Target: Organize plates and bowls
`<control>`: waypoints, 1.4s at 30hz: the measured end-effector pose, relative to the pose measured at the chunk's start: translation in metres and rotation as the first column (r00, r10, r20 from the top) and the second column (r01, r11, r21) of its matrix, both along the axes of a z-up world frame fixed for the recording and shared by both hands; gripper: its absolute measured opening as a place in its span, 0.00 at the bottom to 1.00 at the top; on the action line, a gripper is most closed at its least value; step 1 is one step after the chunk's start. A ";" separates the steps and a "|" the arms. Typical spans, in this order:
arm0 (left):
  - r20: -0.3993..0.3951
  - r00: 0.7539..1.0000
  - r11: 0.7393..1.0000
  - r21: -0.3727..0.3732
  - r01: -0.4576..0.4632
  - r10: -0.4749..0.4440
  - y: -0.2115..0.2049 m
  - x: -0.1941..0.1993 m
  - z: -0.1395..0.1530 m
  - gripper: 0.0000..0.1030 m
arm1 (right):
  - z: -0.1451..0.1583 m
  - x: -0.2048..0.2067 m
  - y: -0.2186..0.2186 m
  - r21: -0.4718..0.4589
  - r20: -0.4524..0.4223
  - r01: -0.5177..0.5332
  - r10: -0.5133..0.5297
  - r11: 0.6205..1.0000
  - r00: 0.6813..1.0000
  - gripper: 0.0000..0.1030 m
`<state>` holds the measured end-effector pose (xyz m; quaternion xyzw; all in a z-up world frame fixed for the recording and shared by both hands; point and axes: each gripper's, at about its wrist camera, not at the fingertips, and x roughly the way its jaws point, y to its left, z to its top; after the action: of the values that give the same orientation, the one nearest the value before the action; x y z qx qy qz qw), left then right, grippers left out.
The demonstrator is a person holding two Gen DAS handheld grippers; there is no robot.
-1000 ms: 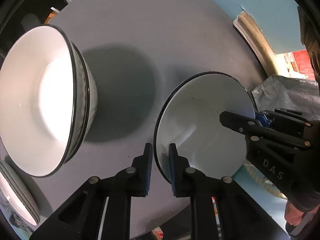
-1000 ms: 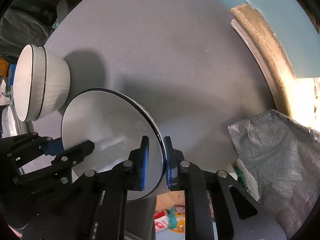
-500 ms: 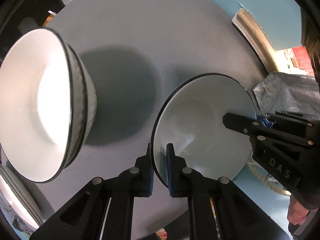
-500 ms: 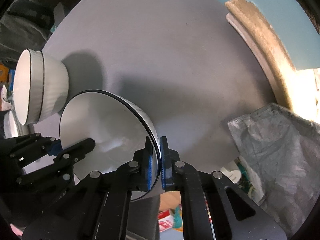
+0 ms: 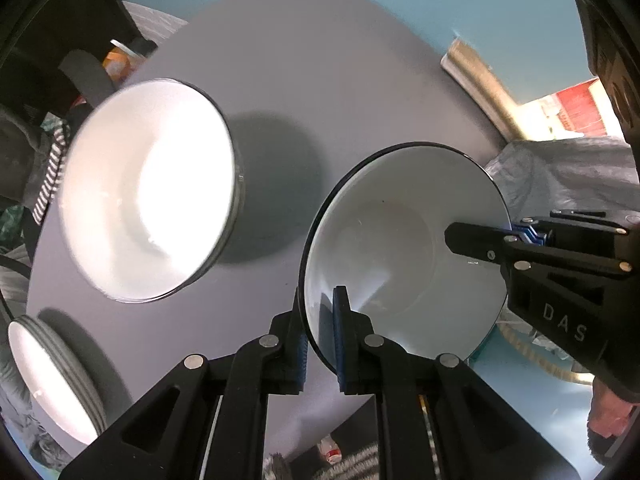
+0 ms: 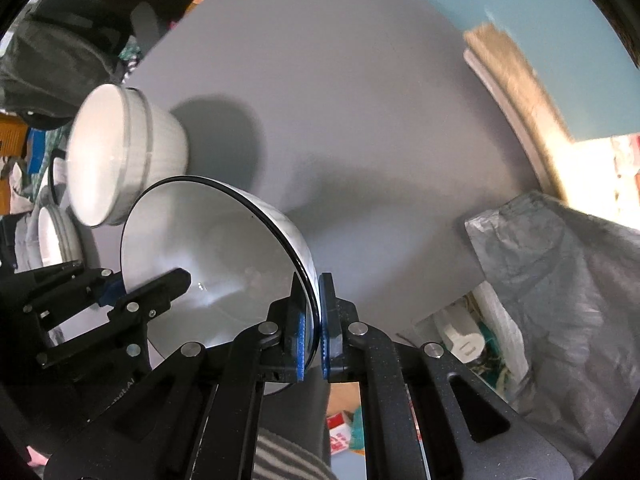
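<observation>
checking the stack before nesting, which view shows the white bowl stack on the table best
The left wrist view: the bowl stack faces the camera, its whole mouth and inside visible. The right wrist view shows it from the side, smaller and blurred, though the two nested rims read there.

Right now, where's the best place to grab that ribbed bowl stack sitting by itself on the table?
Take the ribbed bowl stack by its thin rim, from above, one finger inside and one outside. The flared wall looks too wide to span, and the gray table beside it is bare.
</observation>
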<state>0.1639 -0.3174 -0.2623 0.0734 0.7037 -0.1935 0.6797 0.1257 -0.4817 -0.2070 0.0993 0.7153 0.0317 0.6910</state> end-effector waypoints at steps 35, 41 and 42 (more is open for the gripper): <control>0.062 0.958 0.958 0.056 -0.282 0.279 0.118 0.070 0.029 0.10 | 0.028 0.096 0.118 0.008 0.063 -0.228 0.228 0.974 0.972 0.06; 0.031 0.956 0.954 0.066 -0.293 0.291 0.120 0.071 0.017 0.10 | 0.019 0.098 0.121 0.001 0.037 -0.245 0.245 0.969 0.969 0.06; 0.023 0.956 0.953 0.067 -0.294 0.293 0.120 0.071 0.014 0.10 | 0.017 0.098 0.121 0.000 0.032 -0.249 0.249 0.968 0.968 0.06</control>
<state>0.2350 -0.1975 -0.2481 -0.0072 0.7086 -0.0654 0.7025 0.2235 -0.3610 -0.1898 0.0095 0.7109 0.1211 0.6927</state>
